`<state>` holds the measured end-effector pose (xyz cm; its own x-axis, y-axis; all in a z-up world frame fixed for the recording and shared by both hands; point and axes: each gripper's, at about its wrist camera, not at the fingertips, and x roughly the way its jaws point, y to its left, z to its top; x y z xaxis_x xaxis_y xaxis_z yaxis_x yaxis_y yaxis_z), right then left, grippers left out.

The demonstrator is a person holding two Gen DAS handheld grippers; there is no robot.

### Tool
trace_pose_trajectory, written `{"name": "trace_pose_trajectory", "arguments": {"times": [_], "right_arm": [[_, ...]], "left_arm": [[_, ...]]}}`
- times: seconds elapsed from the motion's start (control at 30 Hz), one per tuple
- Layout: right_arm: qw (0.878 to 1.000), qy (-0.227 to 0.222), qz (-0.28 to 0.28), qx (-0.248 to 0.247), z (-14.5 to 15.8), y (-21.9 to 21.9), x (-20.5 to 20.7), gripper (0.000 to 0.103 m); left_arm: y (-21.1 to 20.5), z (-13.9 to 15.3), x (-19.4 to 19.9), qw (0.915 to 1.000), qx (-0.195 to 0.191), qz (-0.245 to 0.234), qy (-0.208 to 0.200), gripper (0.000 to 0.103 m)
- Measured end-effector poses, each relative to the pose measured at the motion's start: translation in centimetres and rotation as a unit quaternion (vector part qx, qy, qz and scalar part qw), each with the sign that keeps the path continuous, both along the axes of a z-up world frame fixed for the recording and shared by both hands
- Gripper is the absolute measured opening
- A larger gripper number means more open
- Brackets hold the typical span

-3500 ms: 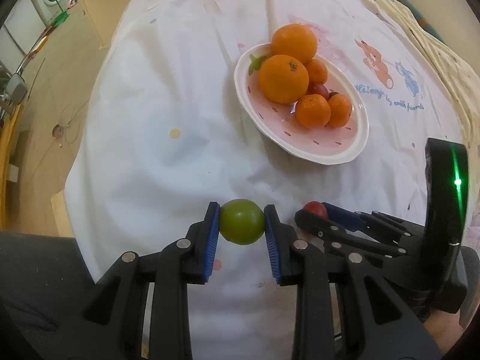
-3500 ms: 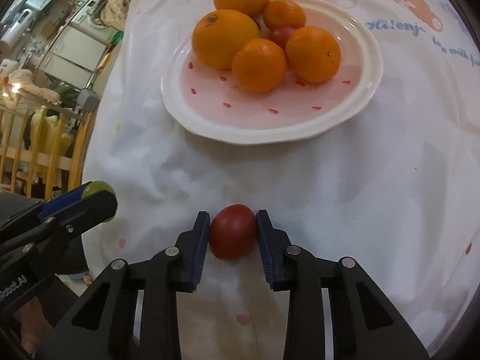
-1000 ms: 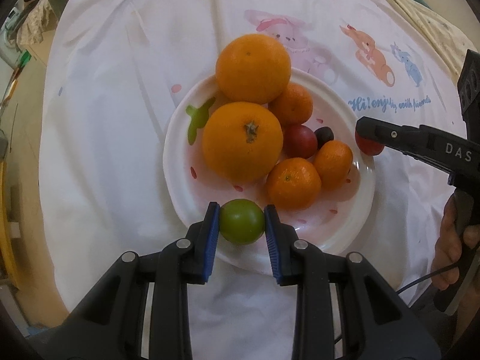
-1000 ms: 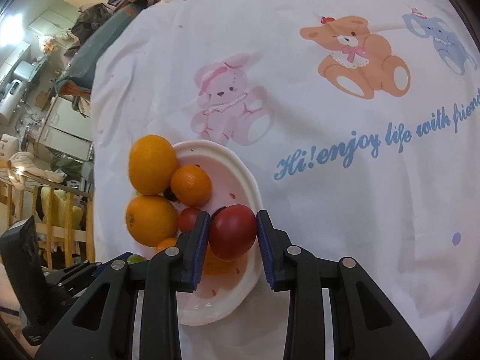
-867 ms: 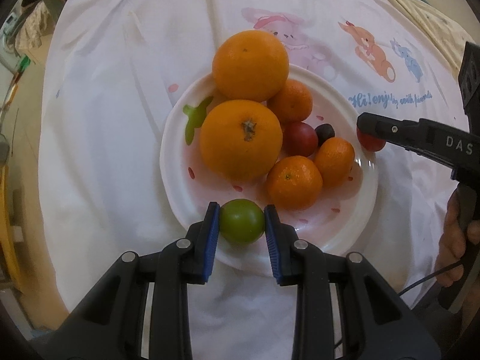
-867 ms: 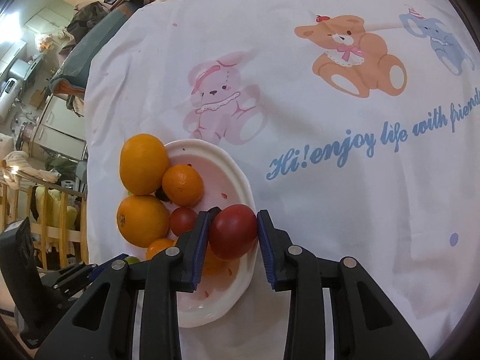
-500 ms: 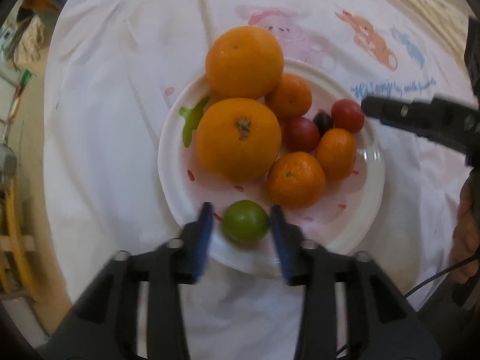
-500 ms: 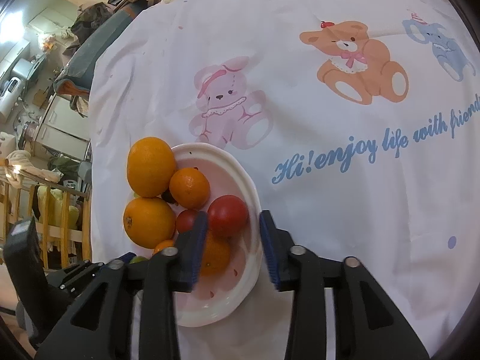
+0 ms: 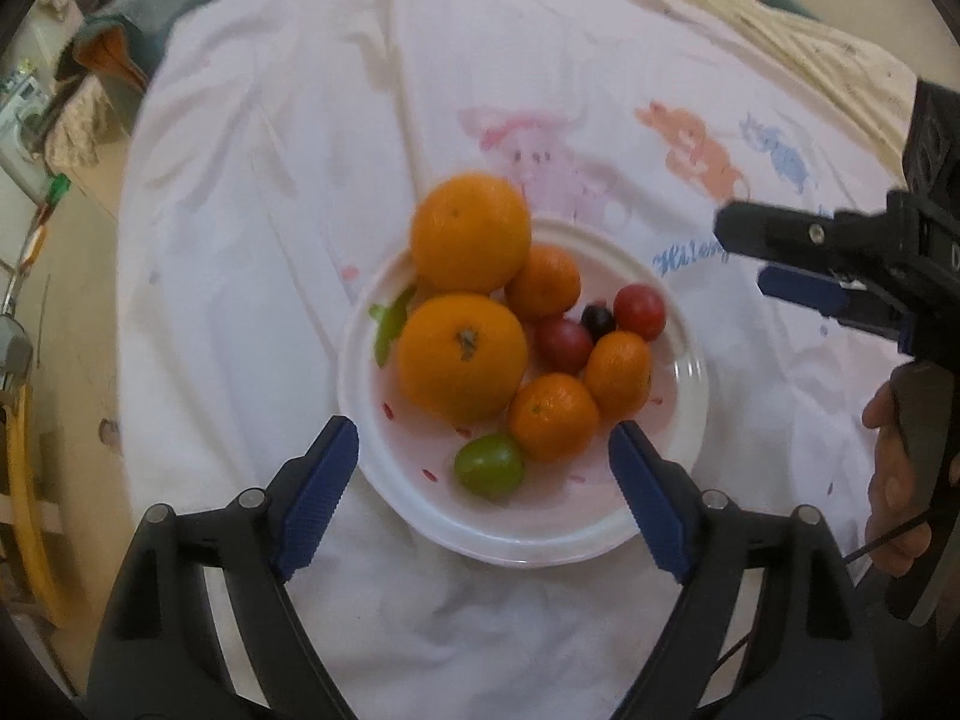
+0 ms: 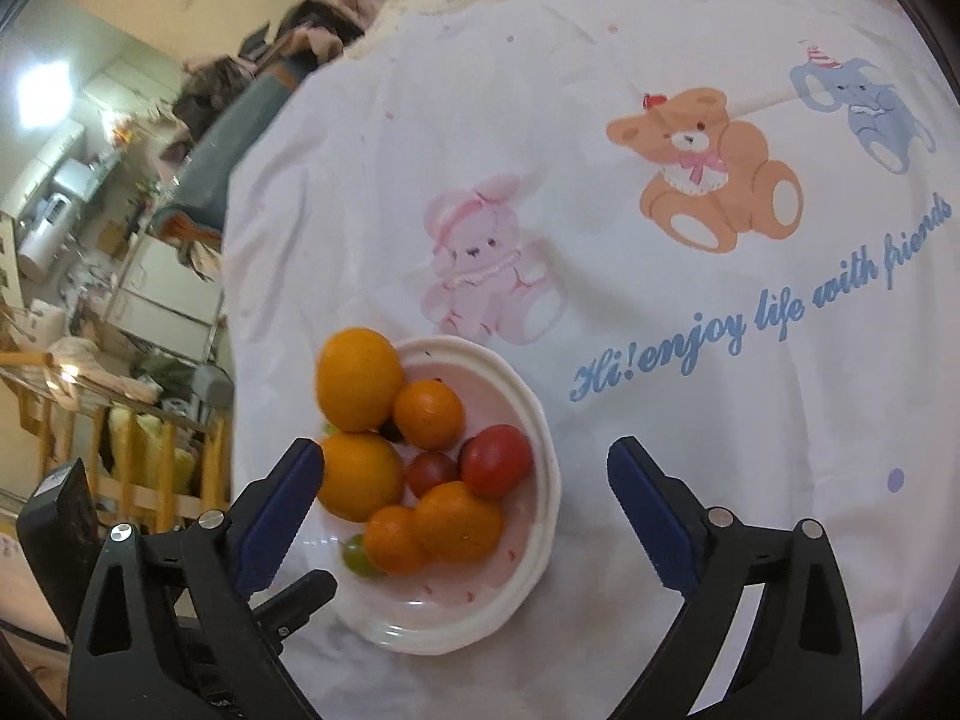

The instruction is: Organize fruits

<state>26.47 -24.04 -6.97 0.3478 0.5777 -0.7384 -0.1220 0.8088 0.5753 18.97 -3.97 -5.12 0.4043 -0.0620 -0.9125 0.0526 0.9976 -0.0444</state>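
- The left gripper is hanging over the near edge of the plate, its jaws opening wide with nothing pressed between them; the green tomato is lying loose in the plate below, touching a small orange.
- The right gripper is likewise spreading apart and gripping nothing; the red tomato is sitting in the plate near its far rim, against the other fruit.
- Both tomatoes are resting low beside a heaped pile, so a finger brushing the big oranges on the way out could be sending fruit rolling over the rim.
- The plate is sitting on a rumpled cloth over the table, so a nudge to its edge could be tipping or sliding it.
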Motion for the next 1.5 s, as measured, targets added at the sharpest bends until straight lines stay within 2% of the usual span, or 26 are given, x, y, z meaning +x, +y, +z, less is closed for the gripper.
{"name": "trace_pose_trajectory", "arguments": {"times": [0.03, 0.1, 0.17, 0.27, 0.43, 0.73, 0.77, 0.83, 0.93, 1.2, 1.5], "right_arm": [[1.0, -0.005, -0.003, 0.0, 0.4, -0.2, -0.4, 0.098], [1.0, -0.015, -0.008, -0.004, 1.1, -0.6, -1.3, 0.098], [1.0, -0.019, -0.002, -0.007, 1.5, -0.7, -1.9, 0.098], [0.999, -0.035, -0.004, -0.014, 2.5, -0.9, -3.5, 0.098], [0.996, -0.08, 0.003, -0.039, 4.5, -0.6, -6.8, 0.098], [0.987, -0.14, -0.001, -0.084, 6.6, 0.0, -12.8, 0.099], [0.985, -0.148, -0.003, -0.089, 6.7, 0.1, -13.5, 0.103], [0.983, -0.156, -0.008, -0.095, 6.8, 0.2, -14.7, 0.103], [0.98, -0.166, -0.017, -0.11, 6.8, 0.7, -16.1, 0.103], [0.965, -0.207, -0.011, -0.163, 7.0, 3.1, -17.9, 0.103], [0.959, -0.219, -0.007, -0.18, 6.9, 4.2, -17.8, 0.103]], "left_arm": [[0.0, 0.6, -0.4, 0.9999, 0.007, 0.003, -0.013, 0.083], [-0.1, 1.9, -1.3, 0.9981, 0.045, 0.007, -0.042, 0.083], [-0.2, 2.9, -2.1, 0.9964, 0.056, 0.002, -0.063, 0.083], [0.8, 4.5, -3.4, 0.9957, 0.037, 0.027, -0.08, 0.083], [2.4, 5.5, -5.8, 0.9932, 0.023, 0.066, -0.093, 0.083], [3.9, 6.5, -10.4, 0.9901, 0.014, 0.091, -0.106, 0.084], [4.0, 6.5, -10.8, 0.9894, 0.017, 0.094, -0.109, 0.085], [4.4, 6.4, -11.4, 0.9888, 0.013, 0.099, -0.111, 0.101], [4.9, 6.2, -12.3, 0.988, -0.002, 0.107, -0.111, 0.103], [4.0, 6.7, -13.5, 0.9828, 0.02, 0.099, -0.154, 0.103], [4.2, 6.2, -13.2, 0.9827, 0.013, 0.111, -0.148, 0.103]]}}
